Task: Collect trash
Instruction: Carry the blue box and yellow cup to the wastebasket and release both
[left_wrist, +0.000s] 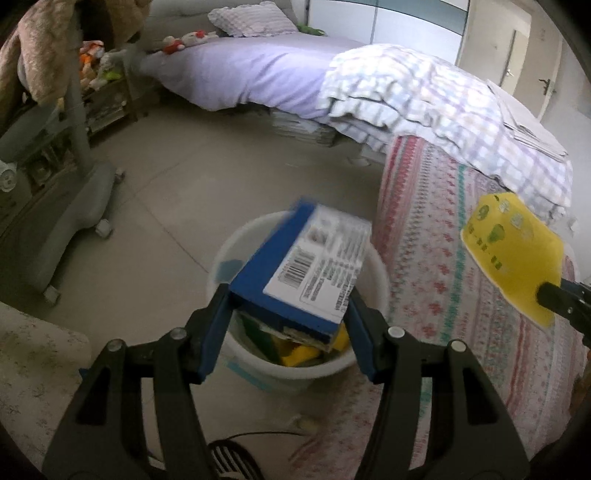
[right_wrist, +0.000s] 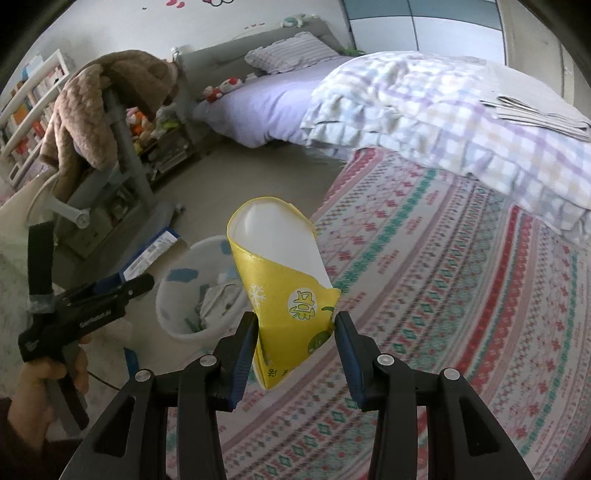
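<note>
A blue cardboard box (left_wrist: 295, 269) with a white barcode label sits between the fingers of my left gripper (left_wrist: 288, 293). Both its sides meet the pads, and it tilts up over the white bin (left_wrist: 295, 373). The bin stands on the floor and holds blue, yellow and paper scraps. My right gripper (right_wrist: 295, 317) is shut on a yellow paper wrapper (right_wrist: 280, 280) with a white inside and green print, held above the rug. In the right wrist view, the bin (right_wrist: 173, 321) lies to the lower left, with the left gripper (right_wrist: 144, 282) and blue box (right_wrist: 151, 251) over its near side.
A patterned rug (right_wrist: 443, 295) covers the floor right of the bin. A bed with a checked quilt (left_wrist: 424, 99) stands beyond it, with folded newspapers (right_wrist: 535, 110) on top. A grey wheeled chair (left_wrist: 74, 206) draped in a brown blanket stands left. A hand (right_wrist: 40, 376) grips the left tool.
</note>
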